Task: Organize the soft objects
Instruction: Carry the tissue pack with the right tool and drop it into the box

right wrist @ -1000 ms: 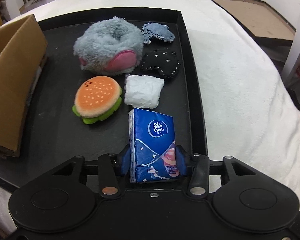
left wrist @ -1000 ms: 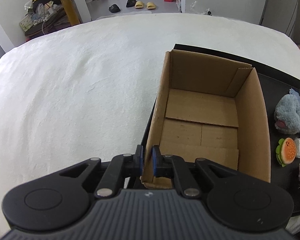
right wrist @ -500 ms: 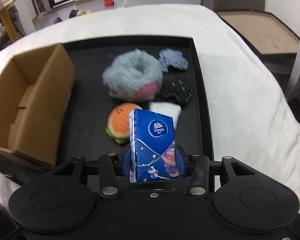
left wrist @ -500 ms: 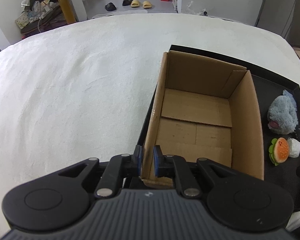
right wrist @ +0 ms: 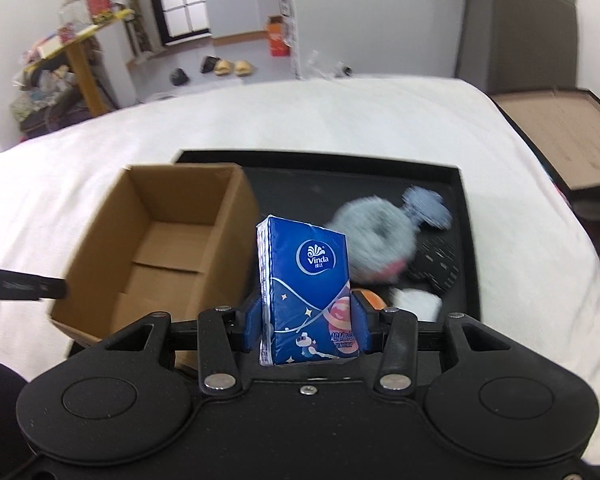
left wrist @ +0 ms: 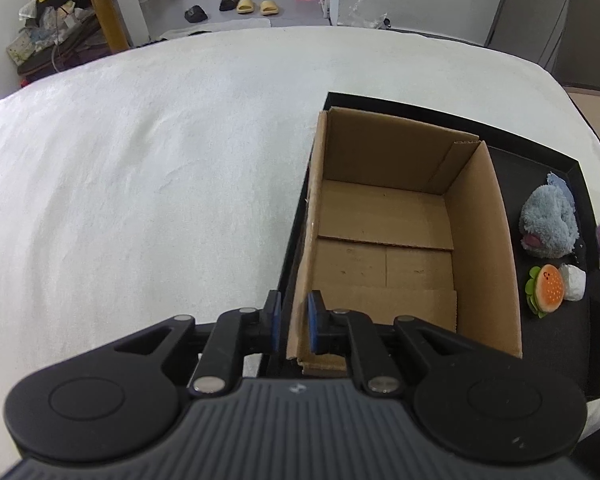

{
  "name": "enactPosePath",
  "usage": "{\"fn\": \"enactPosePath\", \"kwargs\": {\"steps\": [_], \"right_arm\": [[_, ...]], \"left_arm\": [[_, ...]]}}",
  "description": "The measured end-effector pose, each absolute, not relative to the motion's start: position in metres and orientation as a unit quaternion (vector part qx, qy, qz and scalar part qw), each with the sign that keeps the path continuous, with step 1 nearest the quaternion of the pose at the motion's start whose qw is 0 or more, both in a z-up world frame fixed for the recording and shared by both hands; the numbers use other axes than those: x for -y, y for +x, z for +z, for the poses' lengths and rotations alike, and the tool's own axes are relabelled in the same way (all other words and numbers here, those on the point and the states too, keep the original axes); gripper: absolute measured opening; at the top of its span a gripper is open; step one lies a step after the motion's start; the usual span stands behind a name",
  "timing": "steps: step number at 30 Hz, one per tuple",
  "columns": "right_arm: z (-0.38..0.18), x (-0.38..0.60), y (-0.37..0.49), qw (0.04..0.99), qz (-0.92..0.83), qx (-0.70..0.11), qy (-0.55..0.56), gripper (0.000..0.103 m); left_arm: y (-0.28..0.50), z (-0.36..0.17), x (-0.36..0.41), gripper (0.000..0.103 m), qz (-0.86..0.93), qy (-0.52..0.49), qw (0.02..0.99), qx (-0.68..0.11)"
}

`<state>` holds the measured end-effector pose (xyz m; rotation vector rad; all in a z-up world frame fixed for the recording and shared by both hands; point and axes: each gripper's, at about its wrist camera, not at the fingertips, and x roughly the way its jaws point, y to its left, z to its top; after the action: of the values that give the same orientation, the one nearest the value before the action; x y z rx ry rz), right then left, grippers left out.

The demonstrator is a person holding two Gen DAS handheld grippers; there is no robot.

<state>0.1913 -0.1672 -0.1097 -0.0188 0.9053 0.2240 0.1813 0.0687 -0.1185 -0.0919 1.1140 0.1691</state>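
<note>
Right gripper (right wrist: 306,328) clamps the upright Vinda tissue pack (right wrist: 306,292) at centre frame; left gripper (left wrist: 294,320) pinches the bare cardboard box's (left wrist: 496,264) wall.

The right hand-held gripper (right wrist: 307,330) clamps a blue tissue pack (right wrist: 306,292) upright — beside the cardboard box (right wrist: 156,240).

Right wrist view: grey plush (right wrist: 374,236), denim piece (right wrist: 426,208), dark stitched pouch (right wrist: 436,266) smeared by motion blur. Burger toy (right wrist: 370,300) mostly hidden behind tissue pack (right wrist: 306,292); white bundle (right wrist: 416,302) partly cut by gripper body. Left wrist view: tissue pack blurred, cut off at right edge (print unreadable). Small print low on pack illegible. Tray (left wrist: 556,160) near corner hidden under gripper body.
</note>
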Motion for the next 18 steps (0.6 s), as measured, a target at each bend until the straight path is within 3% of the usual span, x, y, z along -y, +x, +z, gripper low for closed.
{"fn": "enactPosePath", "kwargs": {"steps": [8, 18], "right_arm": [[-0.099, 0.128, 0.195, 0.894, 0.146, -0.423, -0.033, 0.044], [-0.090, 0.083, 0.191, 0.888, 0.196, -0.409, -0.075, 0.044]], "left_arm": [[0.189, -0.133, -0.070, 0.010, 0.066, -0.046, 0.832, -0.549], [0.181, -0.126, -0.092, 0.008, 0.072, -0.105, 0.851, -0.509]]}}
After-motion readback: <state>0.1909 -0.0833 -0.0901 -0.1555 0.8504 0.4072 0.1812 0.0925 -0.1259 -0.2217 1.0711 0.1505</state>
